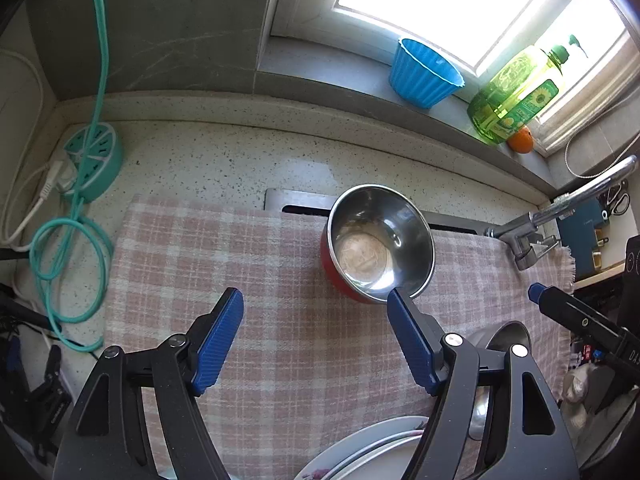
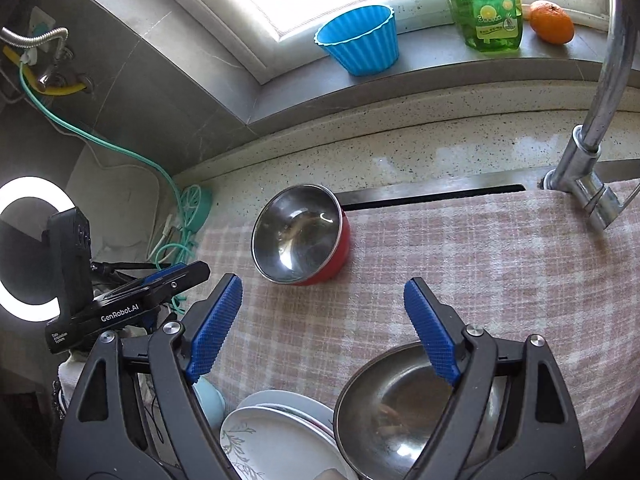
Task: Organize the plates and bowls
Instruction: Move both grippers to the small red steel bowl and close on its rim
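Observation:
A steel bowl with a red outside (image 1: 380, 240) (image 2: 300, 236) sits on the pink checked cloth (image 1: 248, 264) (image 2: 480, 264) near its far edge. My left gripper (image 1: 316, 302) hovers open above the cloth, its right fingertip close to the bowl's near rim, nothing between the pads. My right gripper (image 2: 324, 292) is open too, over bare cloth in front of the bowl. Below it lie a large steel bowl (image 2: 400, 412) (image 1: 508, 332) and a stack of white plates (image 2: 276, 432) (image 1: 372, 448). A pale blue bowl (image 2: 210, 400) peeks out by the left finger.
A chrome faucet (image 2: 592, 152) (image 1: 560, 208) rises at the right. On the windowsill stand a blue ribbed cup (image 2: 360, 40) (image 1: 424, 72), a green soap bottle (image 2: 488, 4) (image 1: 516, 92) and an orange (image 2: 552, 22) (image 1: 520, 138). A teal power hub (image 1: 94, 160) with cables sits left; a ring light (image 2: 28, 240) glows there.

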Tool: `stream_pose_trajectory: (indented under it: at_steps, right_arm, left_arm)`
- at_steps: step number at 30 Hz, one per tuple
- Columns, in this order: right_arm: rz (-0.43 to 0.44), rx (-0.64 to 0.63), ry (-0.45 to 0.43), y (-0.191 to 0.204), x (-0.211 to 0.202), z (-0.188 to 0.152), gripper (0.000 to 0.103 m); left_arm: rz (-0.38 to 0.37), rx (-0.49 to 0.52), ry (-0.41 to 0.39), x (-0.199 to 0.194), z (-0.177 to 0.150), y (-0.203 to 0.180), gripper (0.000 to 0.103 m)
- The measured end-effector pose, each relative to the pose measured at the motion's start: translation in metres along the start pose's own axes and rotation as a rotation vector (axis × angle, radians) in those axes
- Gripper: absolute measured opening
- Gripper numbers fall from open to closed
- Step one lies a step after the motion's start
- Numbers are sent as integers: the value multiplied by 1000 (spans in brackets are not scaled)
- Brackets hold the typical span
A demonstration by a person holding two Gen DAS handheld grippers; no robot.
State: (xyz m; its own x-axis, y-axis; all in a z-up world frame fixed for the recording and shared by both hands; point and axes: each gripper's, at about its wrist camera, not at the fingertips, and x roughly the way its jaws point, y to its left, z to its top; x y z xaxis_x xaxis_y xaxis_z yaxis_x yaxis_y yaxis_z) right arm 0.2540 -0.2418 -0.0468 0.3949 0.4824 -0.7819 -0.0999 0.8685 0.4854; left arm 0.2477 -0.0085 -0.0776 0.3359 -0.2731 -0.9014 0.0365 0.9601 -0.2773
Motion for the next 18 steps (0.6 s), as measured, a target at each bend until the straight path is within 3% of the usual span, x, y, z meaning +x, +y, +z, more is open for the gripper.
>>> stream_pose_trajectory:
  at_steps: [6, 13, 15, 18]
  right_arm:
    - [0, 48, 42, 1, 35, 15, 85]
    - [-31, 94, 91, -10, 65, 27, 65]
    - [-30, 99, 101, -12, 70, 29, 61]
    - [-26, 96, 111, -11, 76, 31, 56]
  left_arm:
    - [0, -55, 46, 22, 22, 9, 74]
    - [-15, -29, 46, 39, 31, 1, 74]
    - [-15, -13, 46, 42, 32, -2, 71]
    - [-37, -21, 54, 49, 32, 0, 54]
